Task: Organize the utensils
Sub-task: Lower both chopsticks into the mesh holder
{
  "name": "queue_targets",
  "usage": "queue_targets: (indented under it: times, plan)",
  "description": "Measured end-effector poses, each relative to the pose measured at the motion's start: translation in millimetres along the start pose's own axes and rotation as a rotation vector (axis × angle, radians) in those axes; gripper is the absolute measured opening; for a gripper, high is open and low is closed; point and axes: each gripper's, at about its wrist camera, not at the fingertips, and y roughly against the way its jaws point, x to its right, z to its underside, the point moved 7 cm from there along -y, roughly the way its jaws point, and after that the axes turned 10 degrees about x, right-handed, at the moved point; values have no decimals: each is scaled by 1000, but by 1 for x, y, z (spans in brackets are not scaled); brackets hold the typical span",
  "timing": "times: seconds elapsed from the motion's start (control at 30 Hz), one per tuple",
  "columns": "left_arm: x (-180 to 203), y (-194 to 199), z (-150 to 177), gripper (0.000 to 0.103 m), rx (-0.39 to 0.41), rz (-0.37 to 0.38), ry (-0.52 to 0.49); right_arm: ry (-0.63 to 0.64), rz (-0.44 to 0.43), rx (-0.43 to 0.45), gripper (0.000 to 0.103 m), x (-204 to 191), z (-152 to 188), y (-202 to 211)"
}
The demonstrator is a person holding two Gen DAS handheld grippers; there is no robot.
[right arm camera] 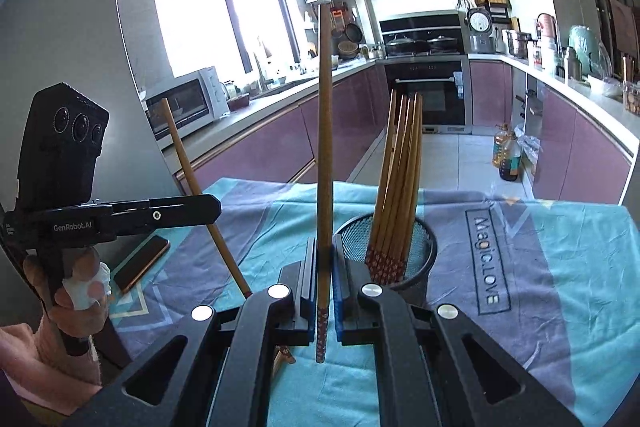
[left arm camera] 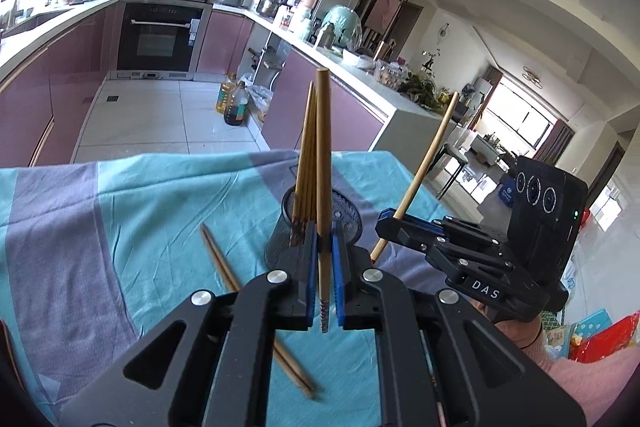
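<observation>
- Your loose pair of chopsticks (left arm camera: 256, 311) lay flat on the blue and grey cloth (left arm camera: 120, 227), left of the mesh holder (left arm camera: 280, 243).
- Your left hand-held gripper (left arm camera: 323, 287) was clamped on one upright chopstick (left arm camera: 322, 163), just in front of the mesh holder.
- The mesh holder stood on the cloth-covered desk with a bundle of chopsticks (left arm camera: 306, 163) leaning inside it.
- Your right hand-held gripper (left arm camera: 390, 223) sat right of the mesh holder, pinching a slanted chopstick (left arm camera: 430, 155) near its lower end.
- In the right wrist view, the right hand-held gripper (right arm camera: 324, 291) pinched its chopstick (right arm camera: 325, 147) just left of the mesh holder (right arm camera: 420, 259); a phone (right arm camera: 142, 263) lay far left of the holder.
</observation>
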Motion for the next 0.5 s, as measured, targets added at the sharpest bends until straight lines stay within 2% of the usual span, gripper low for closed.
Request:
queue_targets:
  times: [0.5]
  plan:
    - [36,10,-65,7,123,15,-93,16,25,86,6,13,-47,4]
